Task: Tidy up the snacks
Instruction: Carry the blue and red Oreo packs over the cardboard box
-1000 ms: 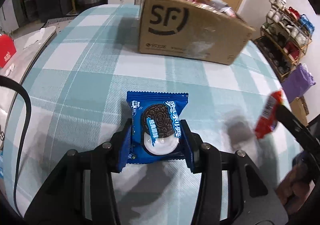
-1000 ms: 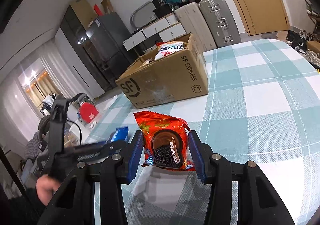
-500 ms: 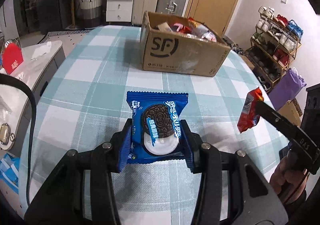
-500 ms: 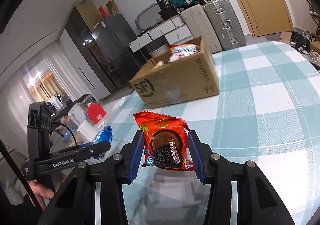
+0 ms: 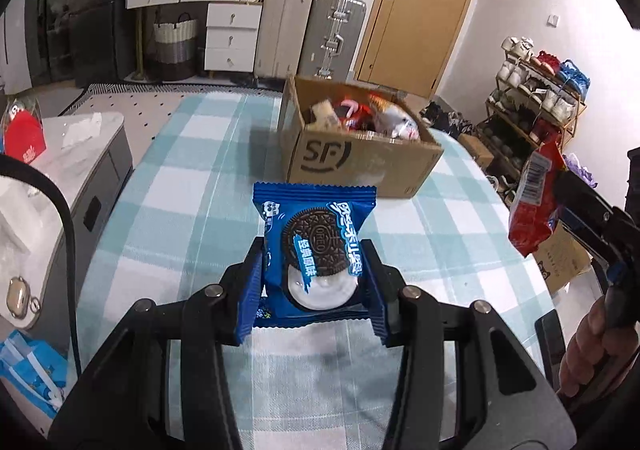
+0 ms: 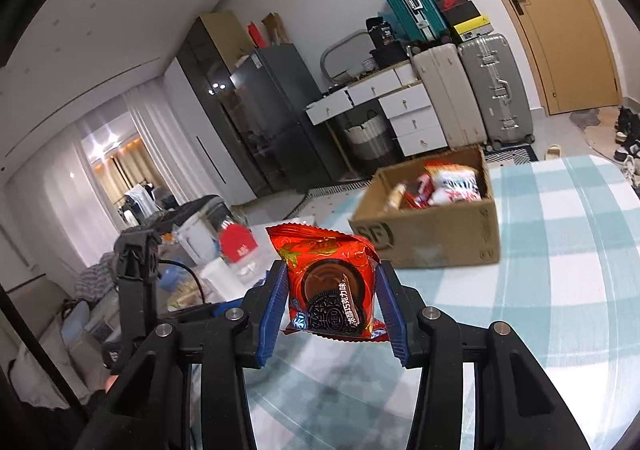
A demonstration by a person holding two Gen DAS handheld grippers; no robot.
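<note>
My left gripper [image 5: 314,270] is shut on a blue Oreo packet [image 5: 314,250] and holds it above the checked tablecloth. My right gripper [image 6: 332,290] is shut on a red Oreo packet [image 6: 330,286], also held in the air; this packet shows at the right of the left wrist view [image 5: 534,198]. An open cardboard SF box [image 5: 352,158] with several snack packets inside stands on the far part of the table, ahead of both grippers; it shows in the right wrist view [image 6: 436,226] too.
The table [image 5: 192,186] has a teal and white checked cloth. A grey side cabinet [image 5: 80,170] stands left of the table. Suitcases [image 5: 312,30] and drawers line the far wall. A shoe rack [image 5: 536,98] stands at the right.
Both grippers have risen with their packets. The box now looks farther and lower, and its inside shows. The grips have not changed.
</note>
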